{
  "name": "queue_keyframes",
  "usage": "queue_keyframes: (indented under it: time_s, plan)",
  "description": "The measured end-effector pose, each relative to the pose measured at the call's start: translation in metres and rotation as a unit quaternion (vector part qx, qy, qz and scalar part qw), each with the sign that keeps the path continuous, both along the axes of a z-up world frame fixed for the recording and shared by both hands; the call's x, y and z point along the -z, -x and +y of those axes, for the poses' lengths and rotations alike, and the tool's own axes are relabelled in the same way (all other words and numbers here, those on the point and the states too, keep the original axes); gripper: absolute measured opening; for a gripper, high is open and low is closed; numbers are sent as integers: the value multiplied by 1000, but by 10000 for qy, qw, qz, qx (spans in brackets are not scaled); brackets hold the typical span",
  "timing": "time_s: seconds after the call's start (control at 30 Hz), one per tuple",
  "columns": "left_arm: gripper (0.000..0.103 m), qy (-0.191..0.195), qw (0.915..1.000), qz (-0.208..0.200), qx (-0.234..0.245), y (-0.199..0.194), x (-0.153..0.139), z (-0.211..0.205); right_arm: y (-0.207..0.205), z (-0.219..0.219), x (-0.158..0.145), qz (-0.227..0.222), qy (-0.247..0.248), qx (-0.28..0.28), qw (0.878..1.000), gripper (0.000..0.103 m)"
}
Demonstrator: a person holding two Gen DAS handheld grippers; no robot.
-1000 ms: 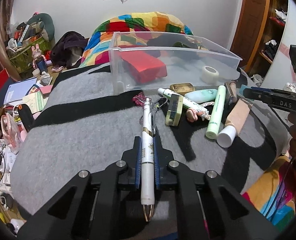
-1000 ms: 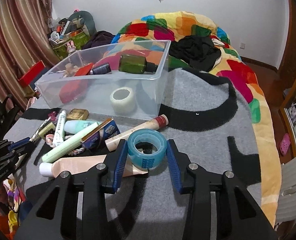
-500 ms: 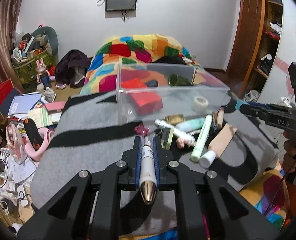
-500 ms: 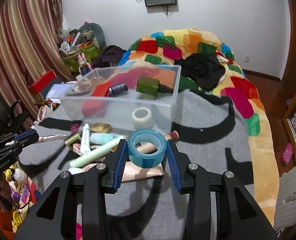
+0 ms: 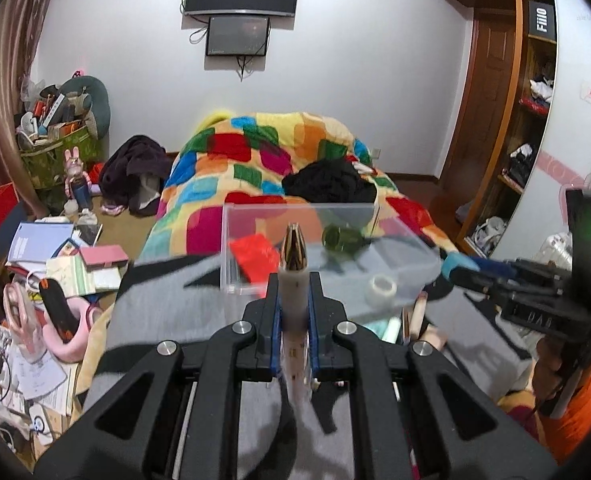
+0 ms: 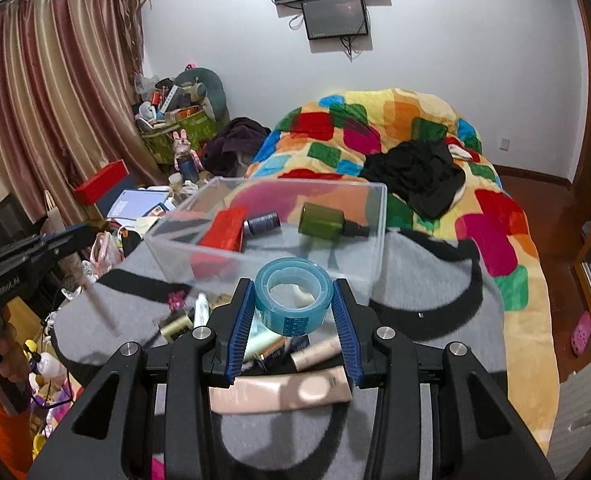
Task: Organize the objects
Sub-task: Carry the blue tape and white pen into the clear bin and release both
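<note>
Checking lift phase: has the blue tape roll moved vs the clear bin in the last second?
Yes. The blue tape roll, clamped in the right claw, has risen from bed level beside the clutter to just above the clear bin's near rim.

Both the left gripper and the right gripper are matte black frames with triangular cut-outs, silver screws and ribbed blue finger pads. One side bears white lettering; a green light glows on the other's body.
</note>
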State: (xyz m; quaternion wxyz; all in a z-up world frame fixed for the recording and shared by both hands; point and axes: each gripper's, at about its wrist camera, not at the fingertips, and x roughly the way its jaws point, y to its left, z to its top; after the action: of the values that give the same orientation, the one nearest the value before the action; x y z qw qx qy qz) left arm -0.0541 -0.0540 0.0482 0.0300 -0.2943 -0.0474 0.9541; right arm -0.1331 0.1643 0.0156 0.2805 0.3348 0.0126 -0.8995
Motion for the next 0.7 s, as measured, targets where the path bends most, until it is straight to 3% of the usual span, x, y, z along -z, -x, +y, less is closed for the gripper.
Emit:
queue_keyframes:
  time_s: [0.23, 0.4, 0.53, 0.7]
  plan:
    - [10, -123, 9998, 164, -70, 35, -25, -4, 18, -12, -14, 143, 79, 4, 9999, 36]
    - [10, 196, 9987, 268, -395, 63, -29, -3, 38, -24, -16, 144, 1, 39, 9999, 36]
    - [10, 597, 9952, 157, -762, 86, -14, -4, 60, -36, -5, 1, -141, 67, 9999, 36]
    - [10, 857, 9918, -277, -910, 114, 19, -1, 81, -49, 18, -279, -368, 53, 9989, 36]
